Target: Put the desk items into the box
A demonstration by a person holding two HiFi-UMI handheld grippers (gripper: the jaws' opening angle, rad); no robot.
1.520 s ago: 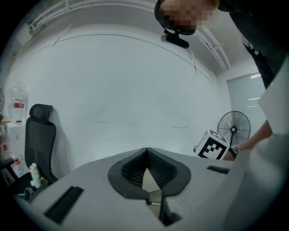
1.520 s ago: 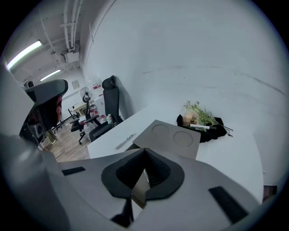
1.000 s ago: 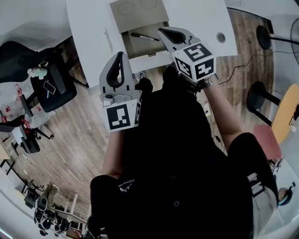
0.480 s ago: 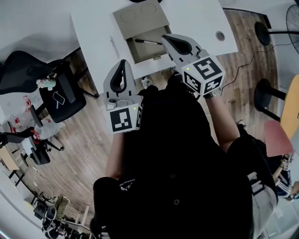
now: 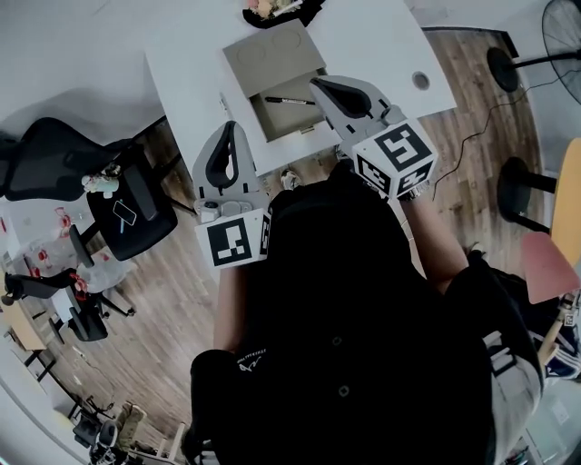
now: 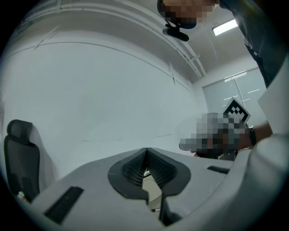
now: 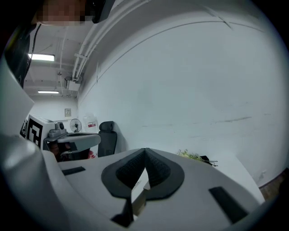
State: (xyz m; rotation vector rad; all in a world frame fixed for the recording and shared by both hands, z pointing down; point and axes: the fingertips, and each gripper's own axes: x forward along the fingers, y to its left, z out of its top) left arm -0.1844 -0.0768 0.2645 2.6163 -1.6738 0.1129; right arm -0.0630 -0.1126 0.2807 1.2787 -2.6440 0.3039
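**Two shut grippers held up before a desk with an open box**

The left gripper (image 5: 228,143) and the right gripper (image 5: 329,87) are held up in front of the person's dark-clothed body. Each has its jaws pressed together, pad against pad. Just beyond them an open cardboard box (image 5: 283,119) sits on the white desk (image 5: 381,41), lid folded back. A black pen (image 5: 290,100) lies inside the box.

The right gripper (image 5: 320,84) hides the near corner of the box (image 5: 270,56); the pen (image 5: 289,100) inside looks too small to tell more; the leafy thing (image 5: 272,7) on the desk (image 5: 381,45) is cut off at the top.
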